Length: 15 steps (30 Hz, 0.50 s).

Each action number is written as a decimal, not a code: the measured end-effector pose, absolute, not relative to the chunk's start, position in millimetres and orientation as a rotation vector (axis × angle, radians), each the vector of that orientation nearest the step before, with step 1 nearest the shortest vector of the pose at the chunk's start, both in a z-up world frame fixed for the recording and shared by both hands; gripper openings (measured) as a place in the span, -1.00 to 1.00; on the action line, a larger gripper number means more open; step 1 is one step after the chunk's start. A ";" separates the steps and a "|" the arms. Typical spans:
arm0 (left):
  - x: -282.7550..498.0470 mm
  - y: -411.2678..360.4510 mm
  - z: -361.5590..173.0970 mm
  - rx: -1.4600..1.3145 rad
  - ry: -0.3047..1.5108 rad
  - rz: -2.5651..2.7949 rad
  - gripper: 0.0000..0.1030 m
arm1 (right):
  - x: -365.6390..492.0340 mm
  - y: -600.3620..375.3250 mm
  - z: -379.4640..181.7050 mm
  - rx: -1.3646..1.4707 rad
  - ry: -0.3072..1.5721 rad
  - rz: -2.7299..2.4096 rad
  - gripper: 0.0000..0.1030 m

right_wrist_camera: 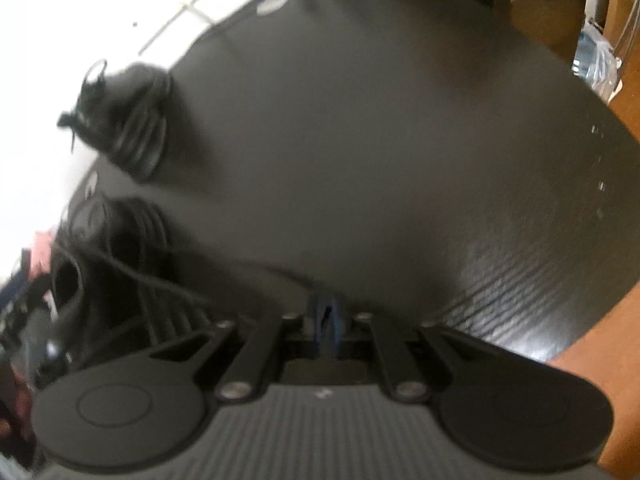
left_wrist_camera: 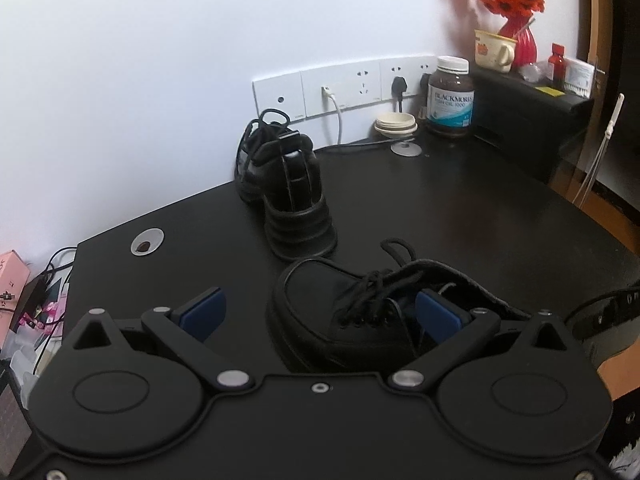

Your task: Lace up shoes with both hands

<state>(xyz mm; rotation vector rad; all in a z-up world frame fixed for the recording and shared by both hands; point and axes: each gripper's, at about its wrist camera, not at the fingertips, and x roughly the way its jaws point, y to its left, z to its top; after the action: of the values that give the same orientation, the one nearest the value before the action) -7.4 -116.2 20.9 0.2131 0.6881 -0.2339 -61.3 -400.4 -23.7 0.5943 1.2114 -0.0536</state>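
Two black leather shoes sit on a dark table. The far shoe stands heel toward me near the wall. The near shoe lies just ahead of my left gripper, its black laces loose over the tongue. This gripper is open wide: its right blue pad reaches into the shoe's mouth and its left pad hangs beside the toe. The right wrist view is blurred. There my right gripper has its pads together, and a black lace strand runs from the near shoe to them.
At the back by the wall sockets stand a supplement jar, a small white bowl, a mug and a vase of red flowers on a black box. A black strap with holes lies at the right.
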 end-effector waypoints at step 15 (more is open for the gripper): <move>-4.2 -115.6 16.2 0.244 0.709 -0.217 0.99 | -57.1 -397.8 -10.9 0.332 1.168 -0.155 -0.39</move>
<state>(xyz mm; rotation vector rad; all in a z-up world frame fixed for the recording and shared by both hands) -4.2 -115.6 16.2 0.2439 0.7090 -0.2167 -57.1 -397.8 -10.9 0.3325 1.1679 -0.1549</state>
